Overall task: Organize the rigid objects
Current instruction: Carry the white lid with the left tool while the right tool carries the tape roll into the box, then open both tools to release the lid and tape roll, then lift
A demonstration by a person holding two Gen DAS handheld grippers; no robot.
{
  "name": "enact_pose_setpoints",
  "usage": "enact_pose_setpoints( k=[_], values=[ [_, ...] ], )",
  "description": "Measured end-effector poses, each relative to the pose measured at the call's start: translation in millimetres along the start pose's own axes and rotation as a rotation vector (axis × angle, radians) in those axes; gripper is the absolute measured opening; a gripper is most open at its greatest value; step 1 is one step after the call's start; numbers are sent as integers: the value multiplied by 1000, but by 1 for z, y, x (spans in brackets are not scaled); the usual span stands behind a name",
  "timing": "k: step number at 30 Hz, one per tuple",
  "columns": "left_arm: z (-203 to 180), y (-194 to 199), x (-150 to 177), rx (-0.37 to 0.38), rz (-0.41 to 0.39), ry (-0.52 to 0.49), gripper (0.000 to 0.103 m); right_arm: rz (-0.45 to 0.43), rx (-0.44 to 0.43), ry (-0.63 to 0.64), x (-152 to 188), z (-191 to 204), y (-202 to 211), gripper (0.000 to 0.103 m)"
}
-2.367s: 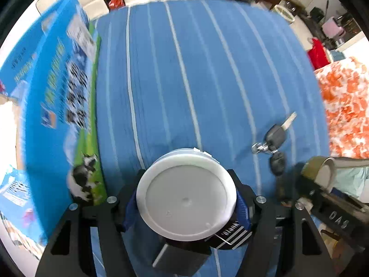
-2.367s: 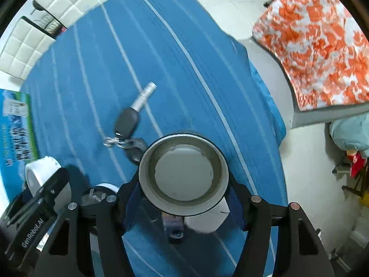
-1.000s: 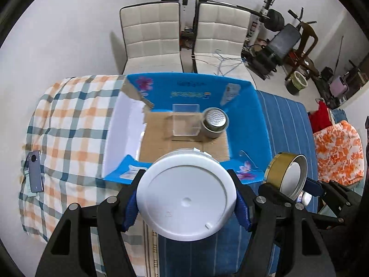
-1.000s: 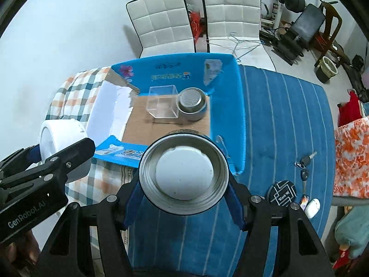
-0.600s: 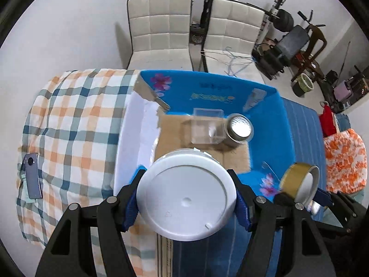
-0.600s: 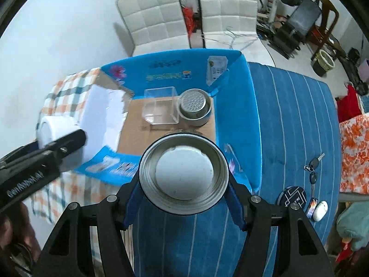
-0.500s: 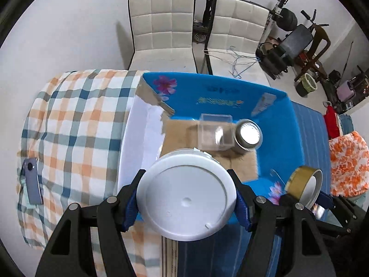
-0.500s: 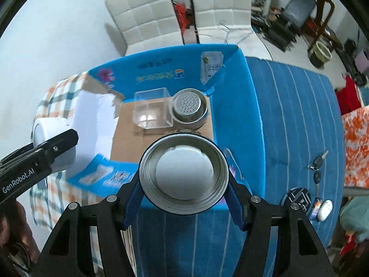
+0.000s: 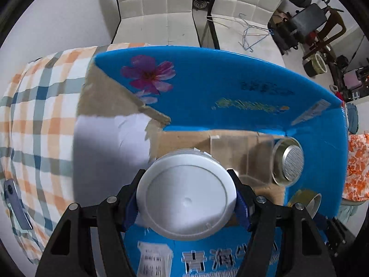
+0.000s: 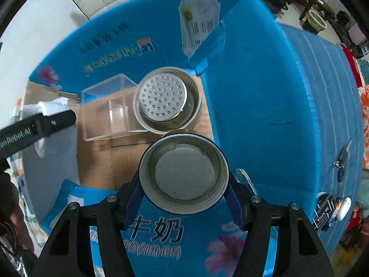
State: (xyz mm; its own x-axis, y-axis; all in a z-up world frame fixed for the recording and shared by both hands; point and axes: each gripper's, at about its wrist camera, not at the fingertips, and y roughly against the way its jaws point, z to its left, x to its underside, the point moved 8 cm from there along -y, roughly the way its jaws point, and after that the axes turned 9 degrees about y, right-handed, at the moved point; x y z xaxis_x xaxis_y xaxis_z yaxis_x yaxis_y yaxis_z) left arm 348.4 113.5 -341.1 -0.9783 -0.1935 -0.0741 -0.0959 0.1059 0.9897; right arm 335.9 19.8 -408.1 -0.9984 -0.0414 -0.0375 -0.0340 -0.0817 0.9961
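Observation:
My left gripper (image 9: 186,199) is shut on a white round plastic jar (image 9: 186,196), seen bottom-up, hanging over the near-left part of the open blue cardboard box (image 9: 230,85). My right gripper (image 10: 183,180) is shut on a round metal tin (image 10: 183,173), held above the box's brown floor near its front flap. Inside the box stand a clear plastic cube (image 10: 108,108) and a steel cup with a perforated insert (image 10: 165,99), side by side. From the right wrist the left gripper's finger (image 10: 39,127) and the white jar (image 10: 49,106) show at the left.
The box sits between a checked cloth (image 9: 34,106) on the left and a blue striped cloth (image 10: 322,92) on the right. Keys (image 10: 341,161), a round dark coaster (image 10: 324,210) and a small white object (image 10: 343,205) lie on the blue cloth. A phone (image 9: 16,203) lies on the checked cloth.
Both grippers have sunk towards the box with their loads, so the box now fills each view. The jar and the tin stay gripped.

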Motion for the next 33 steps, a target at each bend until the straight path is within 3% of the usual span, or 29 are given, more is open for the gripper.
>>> enact_pose_setpoints(
  k=[15, 20, 30, 32, 33],
  values=[
    [5, -36, 5, -32, 108, -1, 66, 99, -18, 12, -7, -3, -48, 68],
    [7, -36, 9, -54, 137, -12, 67, 101, -36, 34, -9, 0, -50, 82],
    [5, -9, 12, -61, 80, -27, 89, 71, -29, 66, -4, 6, -31, 95],
    [10, 1, 15, -66, 50, -26, 103, 51, -8, 87, -4, 5, -22, 95],
    [10, 6, 15, -60, 43, -21, 103, 43, -2, 95, -5, 8, -16, 95]
  ],
)
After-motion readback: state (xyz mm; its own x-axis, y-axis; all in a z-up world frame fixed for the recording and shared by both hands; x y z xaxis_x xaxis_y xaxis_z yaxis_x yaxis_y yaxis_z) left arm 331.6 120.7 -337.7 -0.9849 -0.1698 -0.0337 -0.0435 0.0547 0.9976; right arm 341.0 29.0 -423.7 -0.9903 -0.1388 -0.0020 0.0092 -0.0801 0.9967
